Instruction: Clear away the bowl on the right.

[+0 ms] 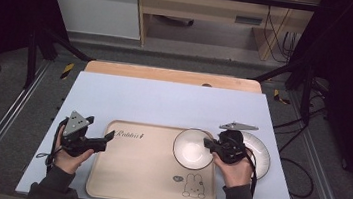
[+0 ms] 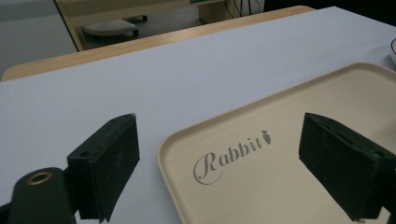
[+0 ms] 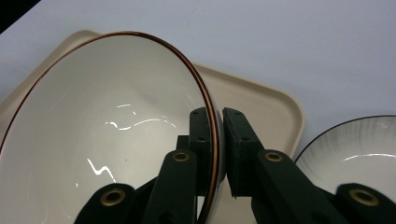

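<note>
Currently, with the right gripper (image 3: pixel 218 116), clamps the thin wall of the white glazed ceramic bowl with a brown rim (image 3: pixel 107 130). Closes the two black fingers (image 3: pixel 201 135) almost fully, one inside the wall and one outside, with just the wall's thickness between them. Grips at one edge only, so probably risks a slip, or a swing of the heavy side farthest from the fingers. Could also chip the rim under a harder squeeze.

Seems to tilt the bowl in the right gripper view. Cannot tell whether its base touches or hangs clear of the cream rectangular plastic tray with a rabbit drawing (image 1: pixel 145 176) below the fingers. Could drop the bowl hard onto that tray on a sudden release.

Just behind the fingers, under the hand, passes close to the white round plate with a grey streaked rim (image 1: pixel 261 154). Could knock it with the hand or the trailing cable on a pull back.

Across the tray, holds the left gripper (image 1: pixel 101 128) wide open on nothing, with the tray's corner and the word "Rabbit" between its fingers (image 2: pixel 107 163). Could nudge or lift the tray from there and so shake the bowl.

Beyond both sets of fingertips, has bare pale blue table cover (image 1: pixel 164 103), then a light wooden table edge (image 1: pixel 167 75). Risks a slide of the tray on that smooth-looking sheet under a sideways push.
</note>
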`<state>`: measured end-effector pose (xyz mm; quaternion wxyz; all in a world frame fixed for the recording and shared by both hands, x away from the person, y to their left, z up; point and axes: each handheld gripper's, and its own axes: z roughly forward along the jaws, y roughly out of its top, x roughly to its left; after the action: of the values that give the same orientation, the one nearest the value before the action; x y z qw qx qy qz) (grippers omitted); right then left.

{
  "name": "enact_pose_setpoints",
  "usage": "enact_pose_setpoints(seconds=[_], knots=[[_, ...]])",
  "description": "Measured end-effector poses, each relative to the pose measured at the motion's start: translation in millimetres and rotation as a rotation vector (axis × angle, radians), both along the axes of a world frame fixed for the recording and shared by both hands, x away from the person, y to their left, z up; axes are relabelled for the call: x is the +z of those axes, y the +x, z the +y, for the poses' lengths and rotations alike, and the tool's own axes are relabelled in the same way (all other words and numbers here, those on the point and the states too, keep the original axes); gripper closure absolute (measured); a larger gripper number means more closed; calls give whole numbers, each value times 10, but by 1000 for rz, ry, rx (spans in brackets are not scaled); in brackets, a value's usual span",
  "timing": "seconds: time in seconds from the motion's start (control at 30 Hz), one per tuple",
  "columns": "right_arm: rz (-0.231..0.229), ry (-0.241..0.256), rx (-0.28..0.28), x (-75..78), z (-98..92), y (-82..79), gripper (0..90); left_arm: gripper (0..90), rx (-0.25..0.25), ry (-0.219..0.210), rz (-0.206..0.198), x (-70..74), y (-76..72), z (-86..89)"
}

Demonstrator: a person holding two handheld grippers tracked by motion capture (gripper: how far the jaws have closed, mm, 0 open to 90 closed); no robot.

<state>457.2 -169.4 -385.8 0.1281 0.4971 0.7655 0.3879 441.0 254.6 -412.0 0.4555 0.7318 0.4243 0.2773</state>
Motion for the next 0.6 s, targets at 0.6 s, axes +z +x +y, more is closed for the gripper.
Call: enact_pose_setpoints(seconds=[0.6], knots=[[12,7,36,-85,241,76,825,120,0,1,4,-7,6,6]])
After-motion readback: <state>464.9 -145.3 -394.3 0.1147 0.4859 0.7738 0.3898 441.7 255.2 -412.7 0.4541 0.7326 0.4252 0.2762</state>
